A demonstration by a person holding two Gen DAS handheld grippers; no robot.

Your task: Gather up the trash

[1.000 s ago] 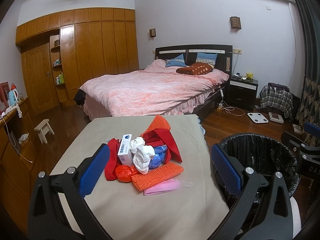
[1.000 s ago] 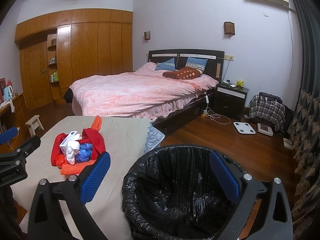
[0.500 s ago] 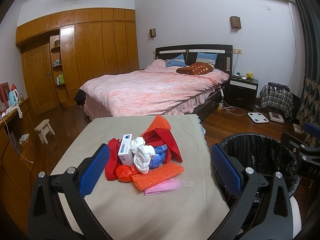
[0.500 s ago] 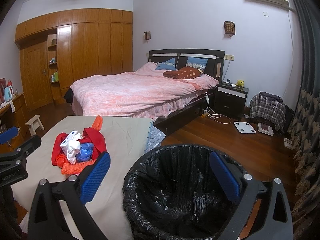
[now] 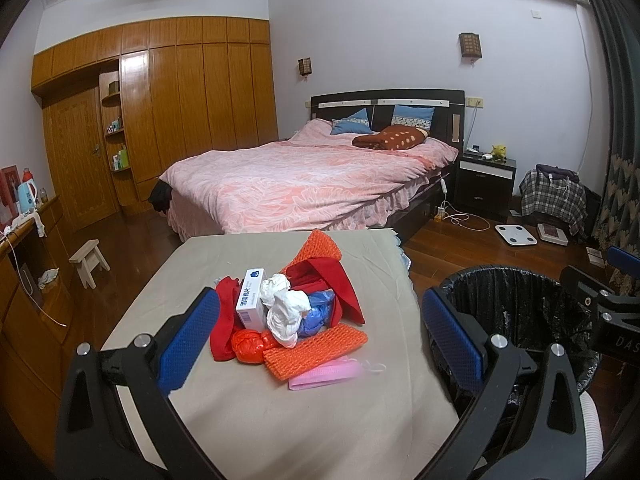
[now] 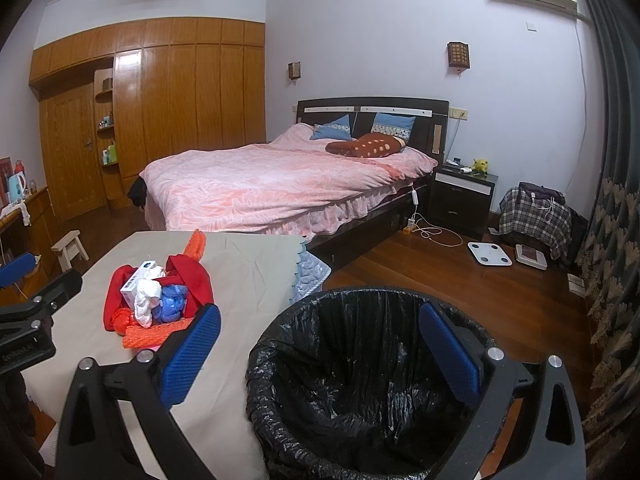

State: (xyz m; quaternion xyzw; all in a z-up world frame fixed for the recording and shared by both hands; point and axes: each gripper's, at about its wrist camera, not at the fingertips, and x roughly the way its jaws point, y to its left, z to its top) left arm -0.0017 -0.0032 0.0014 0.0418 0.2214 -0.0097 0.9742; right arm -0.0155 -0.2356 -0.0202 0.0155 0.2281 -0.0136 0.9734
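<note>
Looking at this from left to right: the left gripper [image 5: 320, 334] hovers with its blue-padded jaws spread wide and nothing between them, pointed straight at the heap of trash in the middle of the beige cloth-covered table [image 5: 248, 412]. The pile sits dead ahead of it, a bit beyond the fingertips, so I'd say this hand is the nearer one by a lot. In the heap: a red cloth rag [image 5: 222, 324], a white and blue cardboard box [image 5: 251, 298], a crumpled white tissue wad [image 5: 284, 310], a blue plastic bag [image 5: 316, 312], a small red knotted bag [image 5: 248, 340], an orange foam net sleeve [image 5: 316, 348] and a flat pink face mask [image 5: 324, 376] nearest the front edge. The net sleeve and mask both lie long-ways roughly across the gripper's line, left to right, which should suit a straight-in pinch.

Off the table's right edge stands the round bin with a black plastic liner [image 6: 360, 380], looks empty. The right gripper [image 6: 320, 350] hangs right over it, also wide open and empty.

Room's a bedroom: pink-quilted bed behind, wooden wardrobe wall on the left, dark wood floor.
</note>
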